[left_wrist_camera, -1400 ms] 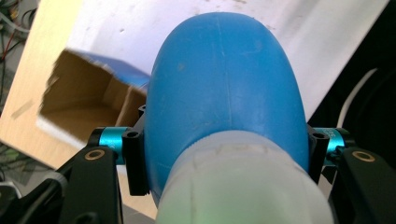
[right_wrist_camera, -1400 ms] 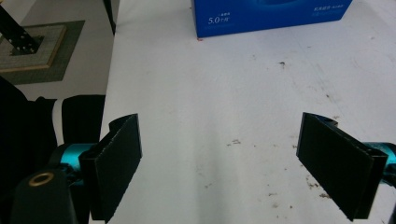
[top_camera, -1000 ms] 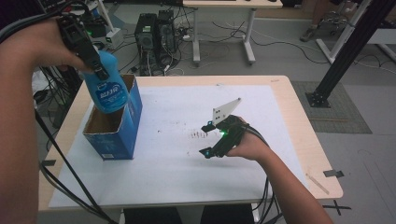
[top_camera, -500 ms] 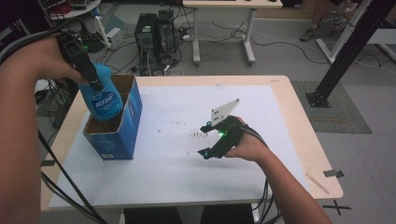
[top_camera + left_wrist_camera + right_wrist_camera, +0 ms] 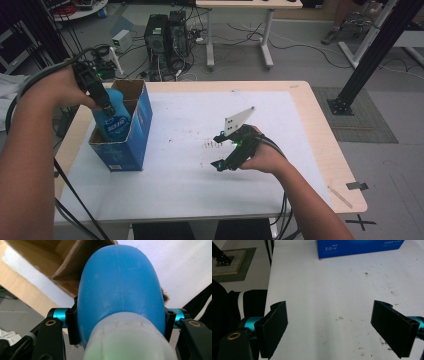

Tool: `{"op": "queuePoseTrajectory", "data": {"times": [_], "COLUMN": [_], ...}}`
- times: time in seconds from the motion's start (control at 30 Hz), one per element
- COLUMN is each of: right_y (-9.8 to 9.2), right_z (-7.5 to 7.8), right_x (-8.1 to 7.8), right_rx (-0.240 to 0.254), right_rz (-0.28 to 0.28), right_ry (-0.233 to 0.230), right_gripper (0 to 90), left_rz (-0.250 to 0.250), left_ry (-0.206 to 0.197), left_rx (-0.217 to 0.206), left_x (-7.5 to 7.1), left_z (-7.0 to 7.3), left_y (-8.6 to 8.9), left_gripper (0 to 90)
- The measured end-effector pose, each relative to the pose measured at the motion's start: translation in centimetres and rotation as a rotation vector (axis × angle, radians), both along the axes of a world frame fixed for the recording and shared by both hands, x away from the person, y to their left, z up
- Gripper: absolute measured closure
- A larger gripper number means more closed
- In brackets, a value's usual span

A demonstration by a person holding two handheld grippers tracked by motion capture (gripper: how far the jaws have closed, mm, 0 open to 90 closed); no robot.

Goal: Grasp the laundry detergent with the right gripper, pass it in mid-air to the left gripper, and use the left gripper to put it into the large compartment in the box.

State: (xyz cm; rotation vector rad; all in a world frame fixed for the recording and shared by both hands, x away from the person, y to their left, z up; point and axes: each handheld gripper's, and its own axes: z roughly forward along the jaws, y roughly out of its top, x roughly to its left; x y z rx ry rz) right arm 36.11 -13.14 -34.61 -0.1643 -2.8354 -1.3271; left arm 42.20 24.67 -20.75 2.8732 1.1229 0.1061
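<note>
The left gripper (image 5: 106, 106) clamps the blue bottle (image 5: 114, 120), already partly down inside the box (image 5: 125, 145); letting go remains. The right gripper (image 5: 218, 150) rests wide, empty.

Blue carton (image 5: 359, 247), right gripper view, at 12 o'clock on the table: white print "5.0" followed by small characters too fine to read, low on its side wall. More white print at the wall's 1 o'clock end, illegible. Blue bottle (image 5: 114, 122), high view, at 9 o'clock: white lettering on its label, blurred, not readable.
</note>
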Motion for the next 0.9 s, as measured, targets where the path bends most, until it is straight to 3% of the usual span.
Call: {"op": "queuePoseTrajectory", "data": {"times": [0.3, 0.5, 0.7, 0.9], "right_y": [0.2, 0.4, 0.6, 0.7], "right_z": [0.0, -0.1, -0.2, -0.4], "right_x": [-0.1, 0.0, 0.0, 0.1], "right_rx": [-0.008, -0.01, -0.013, -0.016], "right_rz": [0.0, 0.002, 0.005, 0.005], "right_ry": [0.003, 0.004, 0.009, 0.012], "right_gripper": [13.4, 13.4, 13.4, 13.4], "left_rz": [-0.037, -0.033, -0.058, -0.051], "left_ry": [0.028, 0.051, 0.044, 0.047], "left_rx": [0.02, 0.021, 0.033, 0.031], "left_x": [0.3, 0.6, 0.7, 1.0], "left_z": [-3.3, -5.5, -6.7, -7.5], "left_y": [0.0, 0.0, 0.0, 0.2], "left_gripper": [38.0, 38.0, 37.9, 37.9]}}
